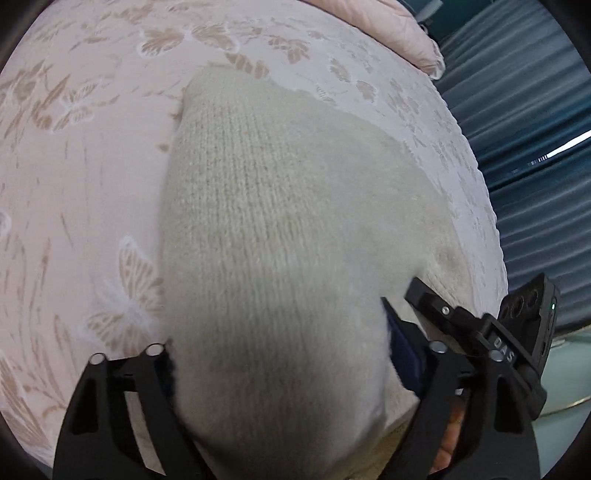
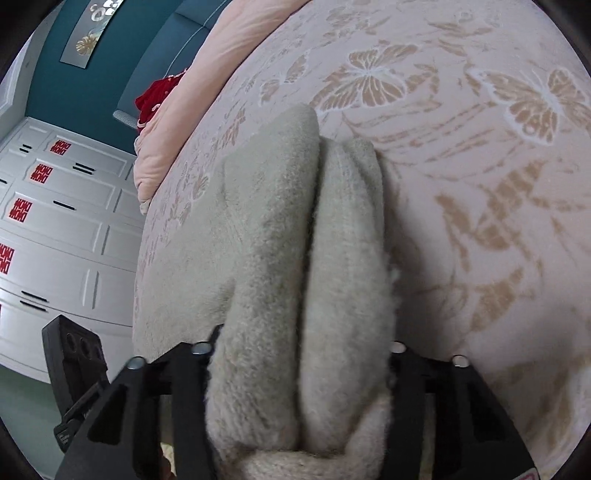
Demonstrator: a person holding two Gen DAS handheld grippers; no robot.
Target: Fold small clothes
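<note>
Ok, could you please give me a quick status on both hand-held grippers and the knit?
Left hand-held gripper straddling the cream knit garment, grip unclear. Right hand-held gripper clamped on its bunched folds. Garment on butterfly bedspread. Nothing in the way.

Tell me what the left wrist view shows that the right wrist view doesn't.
Left wrist only: blue pleated curtains.

Right wrist only: a white drawer cabinet with red stickers, a teal wall, and a red cloth.

Both: the cream knit garment bunched between each gripper's fingers, on the pink butterfly-patterned bedspread, with a pink quilt behind.
</note>
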